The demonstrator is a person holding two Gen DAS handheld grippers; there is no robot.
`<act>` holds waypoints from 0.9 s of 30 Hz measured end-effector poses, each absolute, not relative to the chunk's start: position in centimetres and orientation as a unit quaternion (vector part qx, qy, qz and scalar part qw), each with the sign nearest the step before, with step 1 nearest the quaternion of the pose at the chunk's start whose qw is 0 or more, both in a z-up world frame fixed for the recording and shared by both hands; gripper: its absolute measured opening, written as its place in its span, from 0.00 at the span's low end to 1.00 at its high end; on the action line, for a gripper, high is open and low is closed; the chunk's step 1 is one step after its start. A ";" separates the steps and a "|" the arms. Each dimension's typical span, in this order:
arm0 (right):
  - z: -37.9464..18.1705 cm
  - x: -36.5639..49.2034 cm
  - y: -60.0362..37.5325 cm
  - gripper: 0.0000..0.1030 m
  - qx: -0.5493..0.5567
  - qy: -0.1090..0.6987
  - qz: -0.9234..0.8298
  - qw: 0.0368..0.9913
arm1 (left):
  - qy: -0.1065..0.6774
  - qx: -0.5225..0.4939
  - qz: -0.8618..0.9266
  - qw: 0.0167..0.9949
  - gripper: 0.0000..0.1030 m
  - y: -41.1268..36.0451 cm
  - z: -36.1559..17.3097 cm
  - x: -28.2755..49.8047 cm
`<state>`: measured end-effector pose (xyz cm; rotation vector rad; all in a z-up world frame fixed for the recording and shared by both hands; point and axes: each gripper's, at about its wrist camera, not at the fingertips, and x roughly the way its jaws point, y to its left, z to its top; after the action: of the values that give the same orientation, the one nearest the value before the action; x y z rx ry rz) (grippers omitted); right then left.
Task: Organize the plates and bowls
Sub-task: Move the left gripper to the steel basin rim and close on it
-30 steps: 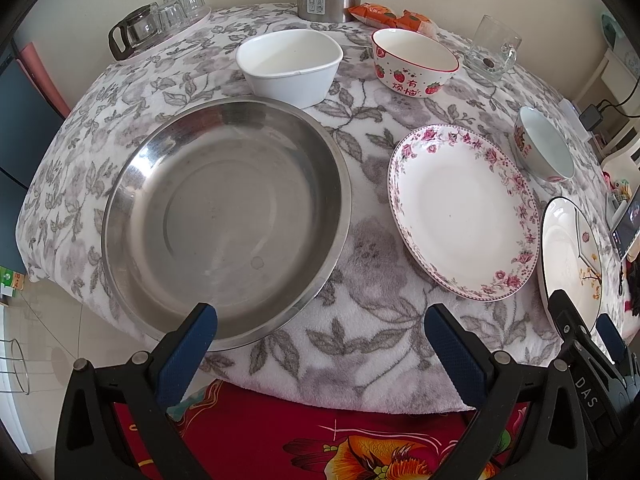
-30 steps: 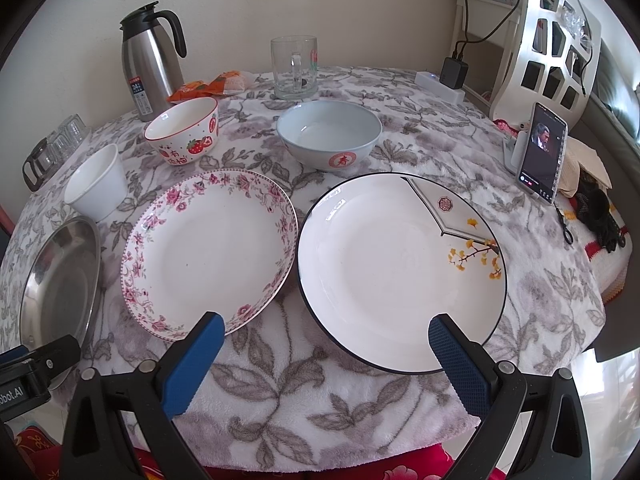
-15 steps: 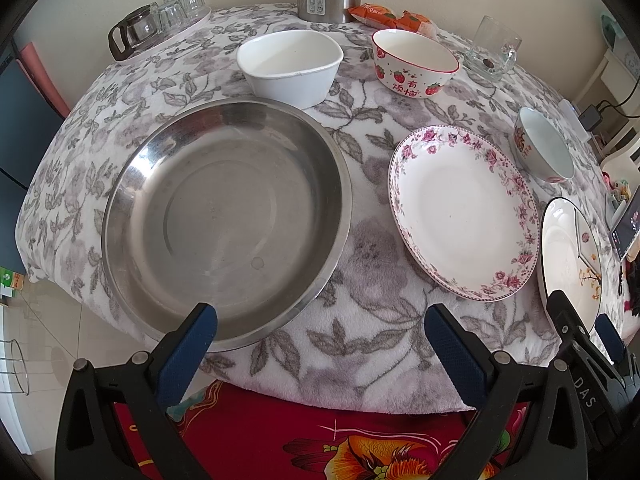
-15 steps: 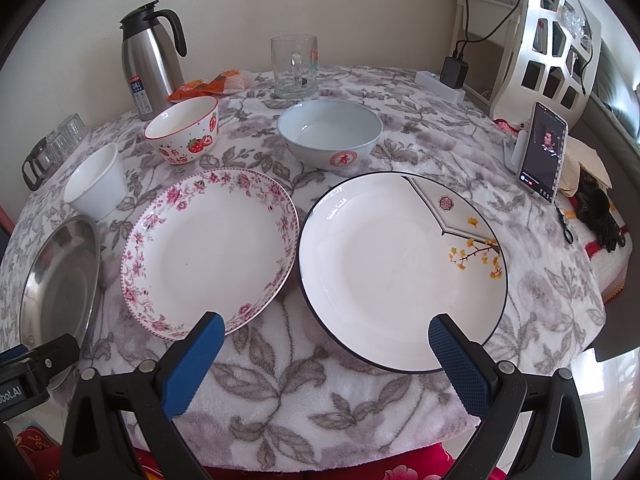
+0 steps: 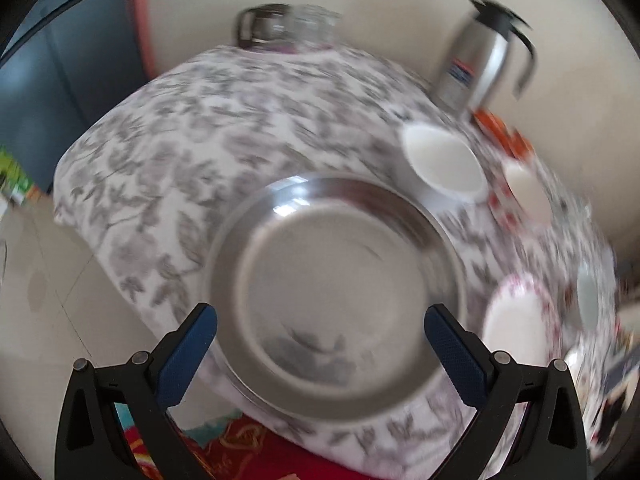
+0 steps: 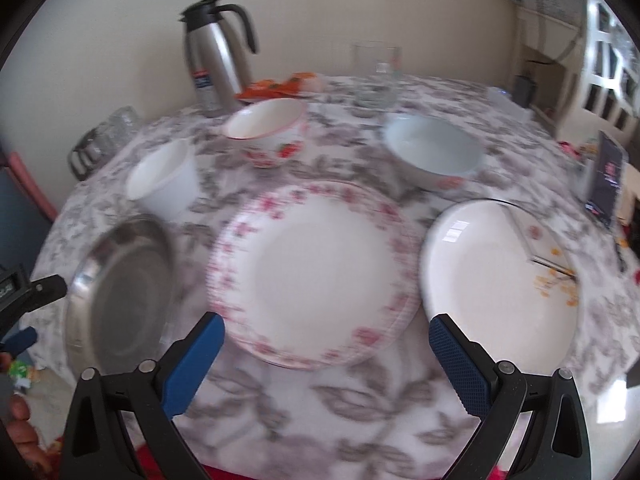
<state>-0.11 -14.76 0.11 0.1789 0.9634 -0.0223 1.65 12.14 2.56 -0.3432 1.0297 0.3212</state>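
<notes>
Left hand-held gripper (image 5: 320, 334), jaws wide open and empty, faces the round stainless-steel pan (image 5: 334, 292) at the counter's near-left edge, while the right hand-held gripper (image 6: 326, 342), also open, fronts the pink-flowered white plate (image 6: 314, 274).

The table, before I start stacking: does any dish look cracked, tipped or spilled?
Nothing stands out. The steel pan, floral plate and black-rimmed plate lie flat, the three bowls upright and apparently empty. Both views are motion-blurred, so fine chips cannot be ruled out.
</notes>
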 end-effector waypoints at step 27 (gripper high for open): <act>-3.9 5.5 -4.1 0.86 0.069 0.484 0.119 0.864 | 0.517 -0.279 0.161 0.793 1.00 21.7 -3.5 2.9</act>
<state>5.50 -4.05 -3.90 0.1443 1.0146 0.2503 2.91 21.73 -3.49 -0.5994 1.1123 0.3456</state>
